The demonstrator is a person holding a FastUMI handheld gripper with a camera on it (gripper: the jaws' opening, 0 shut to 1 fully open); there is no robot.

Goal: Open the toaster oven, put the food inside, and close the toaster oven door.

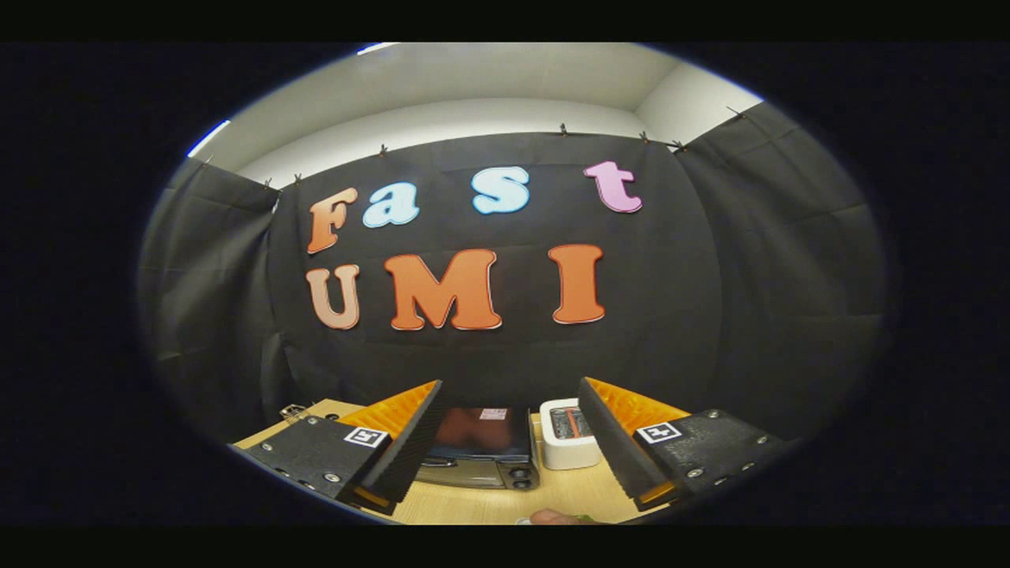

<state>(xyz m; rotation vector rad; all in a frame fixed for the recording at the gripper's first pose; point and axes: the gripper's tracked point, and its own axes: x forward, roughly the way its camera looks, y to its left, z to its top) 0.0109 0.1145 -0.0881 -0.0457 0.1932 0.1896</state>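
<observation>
Black-cloth booth with a pale wall and ceiling across the top of the frame; a light wood table (489,505) runs along the bottom. The gripper (509,438) sits at lower centre, its fingers (406,450) spread wide, holding nothing, raised above the table.

Between the fingers and just beyond them, lower centre: the toaster oven (481,454), dark top, chrome front with knobs at its right end. Door looks closed, though the low angle hides most of the front, so not certain.

Just right of the oven, partly behind the right finger: a small white toaster (570,442) with slots on top.

At the very bottom edge, centre-right, a sliver of something tan with green beside it: the food (556,517), probably, but too cropped to tell.

Far lower left, a small wire object (292,411) at the table's back edge.

Judged step: approach to open the door, nothing started. To do it well, drop the gripper down to door-handle height, square up to the front, keep the fingers apart until they straddle the handle, then pull out and down along the hinge arc. Steer clear of the white toaster.
</observation>
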